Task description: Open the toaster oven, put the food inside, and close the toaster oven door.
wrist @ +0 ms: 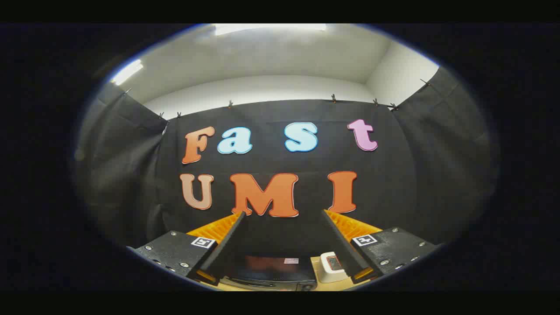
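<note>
Black toaster oven [269, 273] sits low between the fingers [283, 214], on the pale wooden counter [316, 286], well below and ahead of their tips. The fingers stand spread wide apart with nothing held between them. A small white container [331, 267] with something reddish inside rests on the counter just right of the oven, beside the right finger

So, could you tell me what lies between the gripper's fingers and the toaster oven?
Nothing: in the gripper view the open gripper hangs in air above the toaster oven, which sits low between its fingers.
</note>
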`<state>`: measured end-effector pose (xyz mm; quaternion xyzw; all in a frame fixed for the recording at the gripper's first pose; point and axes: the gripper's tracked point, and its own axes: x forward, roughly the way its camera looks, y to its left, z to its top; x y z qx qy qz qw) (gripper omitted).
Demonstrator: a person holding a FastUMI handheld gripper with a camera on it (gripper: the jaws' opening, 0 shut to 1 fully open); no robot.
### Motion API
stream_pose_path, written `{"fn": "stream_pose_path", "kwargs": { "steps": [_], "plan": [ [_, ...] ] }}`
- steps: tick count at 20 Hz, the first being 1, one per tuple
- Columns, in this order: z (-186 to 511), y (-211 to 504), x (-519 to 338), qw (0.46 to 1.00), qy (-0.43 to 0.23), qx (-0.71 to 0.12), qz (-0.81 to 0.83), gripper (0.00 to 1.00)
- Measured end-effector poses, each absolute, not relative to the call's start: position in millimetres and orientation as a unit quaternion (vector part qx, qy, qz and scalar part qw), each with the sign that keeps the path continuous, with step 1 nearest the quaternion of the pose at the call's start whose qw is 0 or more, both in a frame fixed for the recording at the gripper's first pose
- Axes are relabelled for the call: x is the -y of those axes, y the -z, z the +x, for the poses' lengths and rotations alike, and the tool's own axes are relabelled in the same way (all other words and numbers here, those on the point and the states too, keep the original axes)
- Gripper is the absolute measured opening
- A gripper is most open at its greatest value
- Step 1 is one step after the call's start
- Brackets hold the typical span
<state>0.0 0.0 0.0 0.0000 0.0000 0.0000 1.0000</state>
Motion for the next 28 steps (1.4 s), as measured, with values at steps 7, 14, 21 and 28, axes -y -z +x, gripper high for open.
{"fn": "stream_pose_path", "kwargs": {
  "steps": [7, 14, 21, 28],
  "plan": [
    [2, 3, -3, 1.0, -0.006, -0.007, -0.001, 0.98],
    [5, 13, -4, 1.0, 0.002, -0.012, -0.005, 0.98],
    [9, 104, -28, 0.993, -0.024, -0.109, -0.022, 0.98],
    [6, 217, -62, 0.971, -0.058, -0.23, -0.042, 0.98]
  ]
}}
